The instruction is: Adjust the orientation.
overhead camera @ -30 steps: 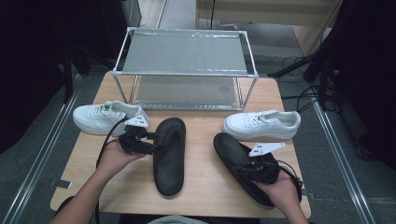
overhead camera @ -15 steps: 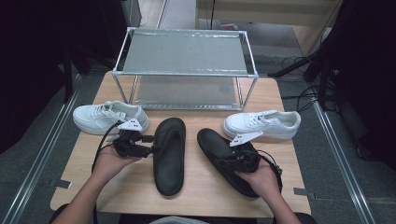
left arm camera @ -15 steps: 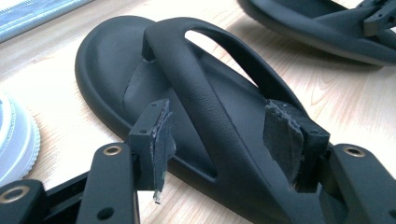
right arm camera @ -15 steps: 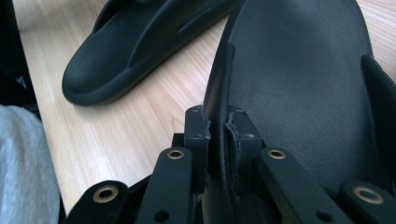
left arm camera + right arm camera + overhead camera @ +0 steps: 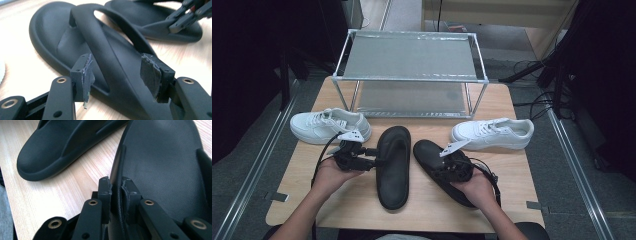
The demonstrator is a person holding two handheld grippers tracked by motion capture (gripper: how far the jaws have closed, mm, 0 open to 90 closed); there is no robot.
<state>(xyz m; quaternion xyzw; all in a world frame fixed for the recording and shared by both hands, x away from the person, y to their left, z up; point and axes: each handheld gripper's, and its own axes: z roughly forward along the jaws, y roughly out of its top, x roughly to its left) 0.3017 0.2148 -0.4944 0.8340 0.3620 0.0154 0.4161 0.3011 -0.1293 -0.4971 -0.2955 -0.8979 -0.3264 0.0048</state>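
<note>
Tabletop point(image 5: 362, 200): pale wood, carrying a two-tier metal rack point(image 5: 409, 75) at the far edge, well beyond both grippers.
White sneakers: left sneaker point(image 5: 329, 125) just beyond the left gripper; right sneaker point(image 5: 493, 134) beyond the right gripper, lying crosswise.
Left sandal point(image 5: 393, 167): long axis runs near-to-far on the tabletop; its strap lies between the left fingers.
Right sandal point(image 5: 439, 167): long axis angled, far end leaning toward the left sandal.
Left gripper point(image 5: 374, 159): hand low, pointing sideways; fingers point(image 5: 83, 75) spread apart astride the strap, apparently not pressing it.
Right gripper point(image 5: 443, 165): palm over the sandal; fingers point(image 5: 105, 192) clamped on its side rim, loosening slightly.
</note>
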